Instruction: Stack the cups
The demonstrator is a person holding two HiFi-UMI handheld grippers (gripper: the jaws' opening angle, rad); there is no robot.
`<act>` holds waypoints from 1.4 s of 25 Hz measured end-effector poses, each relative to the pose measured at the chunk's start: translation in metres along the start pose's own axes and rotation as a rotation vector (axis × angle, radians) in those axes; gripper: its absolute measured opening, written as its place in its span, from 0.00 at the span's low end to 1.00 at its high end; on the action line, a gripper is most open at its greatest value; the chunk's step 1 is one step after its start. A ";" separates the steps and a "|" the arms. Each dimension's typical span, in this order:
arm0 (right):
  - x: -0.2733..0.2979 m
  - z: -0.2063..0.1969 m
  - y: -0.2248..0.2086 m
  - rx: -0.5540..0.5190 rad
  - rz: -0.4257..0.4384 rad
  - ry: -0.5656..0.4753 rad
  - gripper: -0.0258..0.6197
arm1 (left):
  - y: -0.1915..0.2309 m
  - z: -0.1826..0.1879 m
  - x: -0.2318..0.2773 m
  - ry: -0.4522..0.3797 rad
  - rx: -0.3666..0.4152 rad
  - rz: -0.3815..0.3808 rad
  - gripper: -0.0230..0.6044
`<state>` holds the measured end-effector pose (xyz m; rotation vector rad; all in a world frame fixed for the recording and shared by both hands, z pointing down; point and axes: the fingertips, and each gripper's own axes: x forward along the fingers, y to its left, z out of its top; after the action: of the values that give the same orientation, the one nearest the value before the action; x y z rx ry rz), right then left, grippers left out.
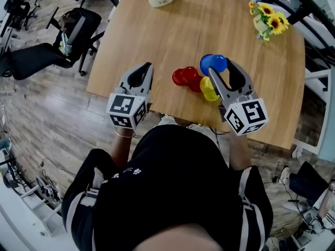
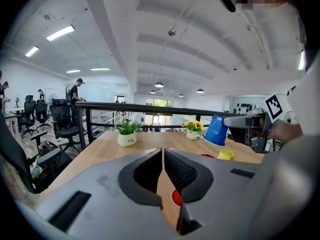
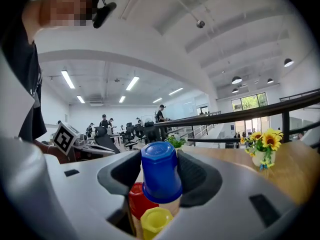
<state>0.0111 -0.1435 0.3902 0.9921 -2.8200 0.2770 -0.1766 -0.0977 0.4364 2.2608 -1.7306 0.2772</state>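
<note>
right gripper clamps blue cup above yellow cup

Right gripper clamps an upside-down blue cup — red cup and yellow cup below.

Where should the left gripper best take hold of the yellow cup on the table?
Probably across the side wall of the yellow cup, from above: it stands upside down, closed base up, so no rim is free. A red cup crowds its left side.
</note>
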 end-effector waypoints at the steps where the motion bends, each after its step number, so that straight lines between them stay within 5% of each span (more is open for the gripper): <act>1: -0.001 0.000 0.005 0.002 0.006 0.006 0.39 | 0.000 0.000 0.000 -0.001 0.000 -0.005 0.07; 21: 0.000 -0.027 0.031 -0.068 0.018 0.118 0.39 | 0.007 -0.005 -0.008 0.001 -0.011 -0.007 0.07; 35: 0.002 -0.033 0.026 -0.042 0.009 0.102 0.40 | 0.007 -0.006 -0.009 -0.002 -0.011 0.002 0.07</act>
<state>-0.0045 -0.1178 0.4193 0.9293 -2.7276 0.2604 -0.1856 -0.0888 0.4395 2.2526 -1.7318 0.2652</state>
